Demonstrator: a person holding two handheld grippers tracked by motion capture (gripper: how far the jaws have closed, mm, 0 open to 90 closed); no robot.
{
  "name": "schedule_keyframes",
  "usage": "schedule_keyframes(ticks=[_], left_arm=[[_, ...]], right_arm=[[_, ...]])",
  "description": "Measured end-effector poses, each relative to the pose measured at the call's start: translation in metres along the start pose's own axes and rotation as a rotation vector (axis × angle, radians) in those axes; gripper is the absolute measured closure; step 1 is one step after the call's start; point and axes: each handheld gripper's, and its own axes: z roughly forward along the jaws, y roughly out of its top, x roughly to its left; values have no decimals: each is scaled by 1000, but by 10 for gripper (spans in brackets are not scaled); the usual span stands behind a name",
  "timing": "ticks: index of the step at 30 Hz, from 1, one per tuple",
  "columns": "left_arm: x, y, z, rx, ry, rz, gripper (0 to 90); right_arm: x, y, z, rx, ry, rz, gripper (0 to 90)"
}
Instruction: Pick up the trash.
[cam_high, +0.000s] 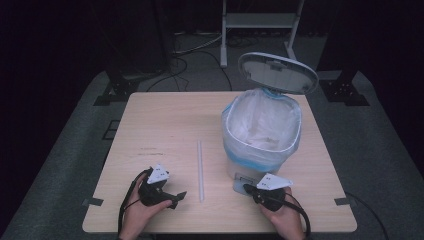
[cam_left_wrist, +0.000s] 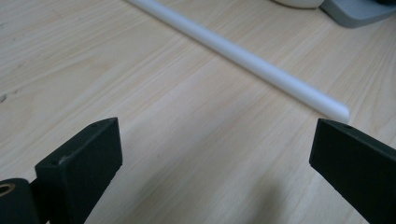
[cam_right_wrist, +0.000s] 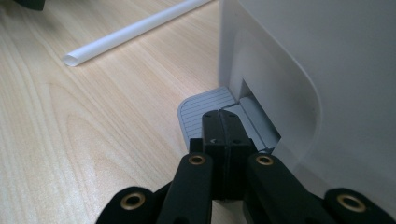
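At the table's near edge, the right gripper (cam_right_wrist: 223, 122) presses its clenched jaws on the bin's pedal (cam_right_wrist: 205, 109), so the lid (cam_high: 278, 72) stands up. The left gripper (cam_left_wrist: 212, 154), jaws spread and empty, points at the straw (cam_high: 200, 169), not yet picked up and binned. Beyond the wooden table (cam_high: 160, 120), a dim room.

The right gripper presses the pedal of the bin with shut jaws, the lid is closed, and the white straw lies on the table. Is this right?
Not quite: the lid is open, tilted up behind the bag-lined bin, as the high view shows. The rest holds: the right gripper, jaws shut, rests on the pedal, and the white straw lies on the table.
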Motion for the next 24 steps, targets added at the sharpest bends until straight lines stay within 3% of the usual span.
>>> schedule_keyframes(ticks=[14, 24], left_arm=[[-10, 21, 15, -25, -28, 1, 17], [-11, 29, 29, -29, -38, -23, 17]], right_arm=[[0, 0, 0, 1, 2, 2, 896], [-1, 0, 0, -1, 5, 7, 897]])
